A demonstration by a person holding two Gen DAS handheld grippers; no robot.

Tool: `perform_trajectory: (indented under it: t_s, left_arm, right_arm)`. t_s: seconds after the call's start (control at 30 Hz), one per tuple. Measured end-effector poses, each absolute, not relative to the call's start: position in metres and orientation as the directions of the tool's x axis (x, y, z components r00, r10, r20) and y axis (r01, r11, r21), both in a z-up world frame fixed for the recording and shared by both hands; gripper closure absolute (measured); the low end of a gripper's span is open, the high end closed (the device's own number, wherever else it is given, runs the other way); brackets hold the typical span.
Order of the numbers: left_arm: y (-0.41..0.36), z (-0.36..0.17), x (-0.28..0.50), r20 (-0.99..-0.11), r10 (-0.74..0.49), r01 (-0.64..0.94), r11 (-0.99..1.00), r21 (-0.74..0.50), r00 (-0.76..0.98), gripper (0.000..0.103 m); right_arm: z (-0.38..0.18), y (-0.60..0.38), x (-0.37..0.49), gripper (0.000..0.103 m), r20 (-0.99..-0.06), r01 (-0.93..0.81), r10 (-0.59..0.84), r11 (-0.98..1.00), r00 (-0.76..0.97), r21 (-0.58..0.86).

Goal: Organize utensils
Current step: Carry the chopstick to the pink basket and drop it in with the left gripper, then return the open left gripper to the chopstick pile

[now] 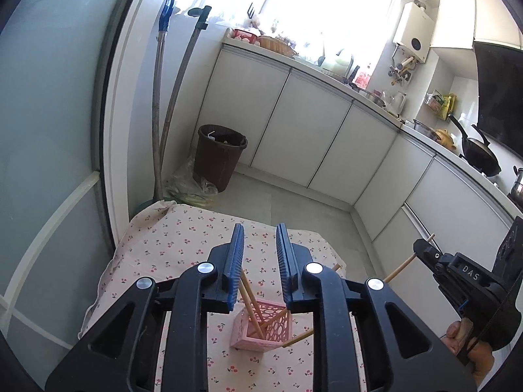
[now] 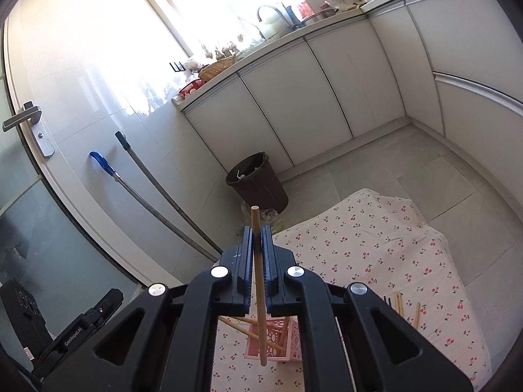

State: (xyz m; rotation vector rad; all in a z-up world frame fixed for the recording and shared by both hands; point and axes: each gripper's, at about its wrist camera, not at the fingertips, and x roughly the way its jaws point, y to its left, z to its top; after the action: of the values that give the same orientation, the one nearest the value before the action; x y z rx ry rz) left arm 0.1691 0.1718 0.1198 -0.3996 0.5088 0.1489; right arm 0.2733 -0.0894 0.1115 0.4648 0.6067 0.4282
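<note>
One chopstick [image 2: 259,281] is clamped between the closed jaws of the right gripper [image 2: 257,232], held upright with its lower tip just above the pink holder [image 2: 287,343]. Nothing sits between the jaws of the left gripper [image 1: 260,238], which stand apart above the same holder, where a few chopsticks [image 1: 251,307] already lean. Several loose chopsticks [image 2: 400,303] lie on the cherry-print cloth [image 2: 376,245] to the right, so the sorting looks partly done, with more left to collect.
</note>
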Motion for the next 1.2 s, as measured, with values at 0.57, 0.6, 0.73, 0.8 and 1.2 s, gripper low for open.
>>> perform_trajectory:
  t_s: [0.57,0.6,0.73,0.8,1.2]
  left_arm:
    - [0.142,0.097,0.178,-0.579,-0.017,-0.177,0.944,-0.277,0.815,0.075]
    - [0.137,0.095,0.178,-0.585,-0.02,-0.17,0.948,-0.268,0.811,0.074]
    - [0.116,0.079,0.179,-0.634,-0.038,-0.132,0.967,-0.218,0.772,0.067]
    - [0.105,0.069,0.18,-0.667,-0.05,-0.11,0.974,-0.196,0.743,0.065]
    - [0.045,0.015,0.193,-0.804,-0.155,0.033,0.985,-0.167,0.575,0.051]
  right_arm:
    - [0.091,-0.065,0.257,0.061,-0.546,-0.271,0.439,0.891,0.714,0.364]
    - [0.089,-0.068,0.254,0.06,-0.553,-0.267,0.43,0.897,0.714,0.352]
    - [0.074,-0.086,0.239,0.053,-0.604,-0.236,0.382,0.921,0.699,0.31]
    - [0.066,-0.094,0.232,0.053,-0.631,-0.224,0.353,0.934,0.691,0.277]
    - [0.03,-0.162,0.192,0.025,-0.692,-0.092,0.089,0.995,0.716,0.033]
